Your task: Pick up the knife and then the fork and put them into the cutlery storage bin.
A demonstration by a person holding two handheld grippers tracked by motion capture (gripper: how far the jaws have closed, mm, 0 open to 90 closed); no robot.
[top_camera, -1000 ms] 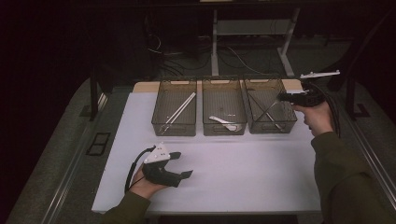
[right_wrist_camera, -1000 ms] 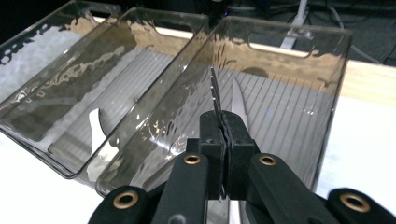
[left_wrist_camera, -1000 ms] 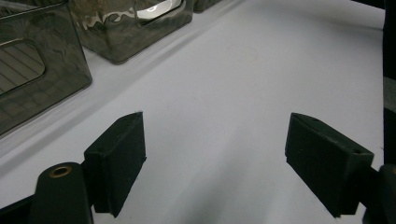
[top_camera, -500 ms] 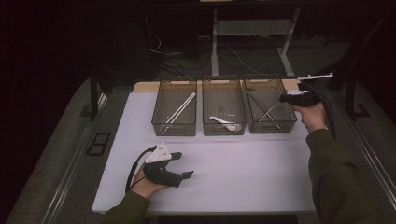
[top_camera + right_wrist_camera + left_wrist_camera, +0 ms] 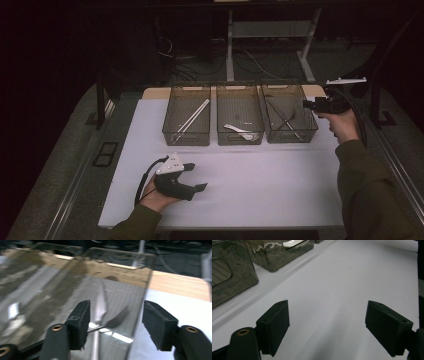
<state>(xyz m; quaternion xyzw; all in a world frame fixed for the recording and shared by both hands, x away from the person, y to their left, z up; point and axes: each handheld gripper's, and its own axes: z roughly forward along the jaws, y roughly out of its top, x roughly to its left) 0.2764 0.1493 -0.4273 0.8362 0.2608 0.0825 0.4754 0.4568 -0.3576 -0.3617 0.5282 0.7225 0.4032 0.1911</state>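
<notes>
As seen from above, high view: three smoked-plastic bins in a row; right gripper (image 5: 306, 104) is held beside the right bin (image 5: 290, 113), left gripper (image 5: 201, 186) rests low on the white tabletop (image 5: 280, 185).
Left gripper view: jaws spread wide, empty, over bare tabletop.
Right gripper view: jaws wide, empty; in the bin a knife (image 5: 100, 312) lies lengthwise pointing away, a fork (image 5: 117, 318) lies crosswise, tines right.

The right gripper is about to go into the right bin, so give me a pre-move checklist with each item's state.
1. Right gripper open: ok, jaws wide apart, nothing between them.
2. Aimed at right bin: ok, held beside its right rim.
3. Fork in sight: ok, it crosses a knife.
4. Fork free to lift alone: cannot tell, the two touch or overlap.
5. Left gripper out of the way: ok, open on the mat.
</notes>
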